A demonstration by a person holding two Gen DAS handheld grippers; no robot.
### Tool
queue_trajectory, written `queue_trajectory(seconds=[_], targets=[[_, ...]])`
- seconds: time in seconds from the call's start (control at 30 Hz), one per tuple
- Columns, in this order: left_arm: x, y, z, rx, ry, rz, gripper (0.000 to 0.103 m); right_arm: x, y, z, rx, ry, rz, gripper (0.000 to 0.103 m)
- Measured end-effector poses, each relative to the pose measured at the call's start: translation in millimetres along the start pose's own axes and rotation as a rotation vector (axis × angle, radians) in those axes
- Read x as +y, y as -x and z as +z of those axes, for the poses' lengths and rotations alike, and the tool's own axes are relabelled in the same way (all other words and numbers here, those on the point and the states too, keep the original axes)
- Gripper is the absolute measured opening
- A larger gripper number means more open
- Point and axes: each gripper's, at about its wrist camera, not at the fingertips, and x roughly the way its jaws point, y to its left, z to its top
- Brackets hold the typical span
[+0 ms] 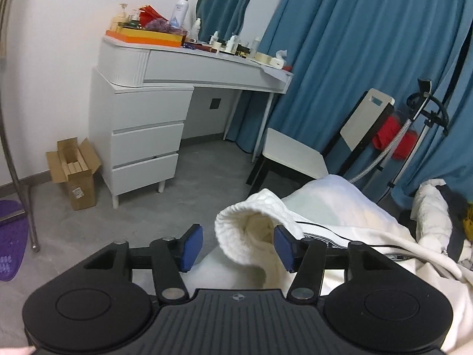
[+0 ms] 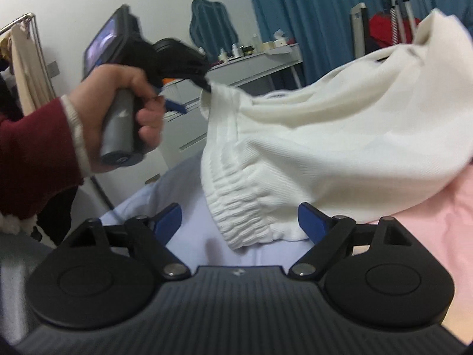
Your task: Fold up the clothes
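Observation:
A white garment with a ribbed elastic hem (image 2: 310,142) hangs lifted over the light blue bed sheet (image 2: 189,186). In the right wrist view the other hand-held gripper (image 2: 207,87) touches the hem's top corner and seems to hold it up. In the left wrist view the left gripper (image 1: 238,247) stands open, with a rolled ribbed part of the white garment (image 1: 248,236) between and beyond its blue pads (image 1: 192,247). The right gripper (image 2: 239,222) is open, its blue pads either side of the gathered hem (image 2: 245,222), not closed on it.
A white dressing table (image 1: 165,94) with bottles and a mirror stands ahead, a cardboard box (image 1: 75,171) at its left. A white chair (image 1: 298,153), a garment steamer (image 1: 419,124) and blue curtains (image 1: 354,44) are at the right. Pink cloth (image 2: 437,236) lies on the bed.

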Motion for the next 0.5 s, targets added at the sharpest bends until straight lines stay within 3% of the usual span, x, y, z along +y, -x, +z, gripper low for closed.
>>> queue_trajectory(seconds=[0.07,0.13,0.27,0.5], targets=[[-7,18,-1,-0.022,-0.021,-0.043,0.073,-4,11,5,-0.017,-0.019,-0.036,0.087],[-21,40,-5,-0.047,-0.073,-0.106,0.081,-10,22,12,-0.033,-0.031,-0.072,0.087],[-56,73,-16,-0.067,-0.185,-0.199,0.087,-25,53,28,-0.066,-0.038,-0.161,0.087],[-116,116,-55,-0.062,-0.363,-0.355,0.087,-58,115,49,-0.137,-0.042,-0.305,0.087]])
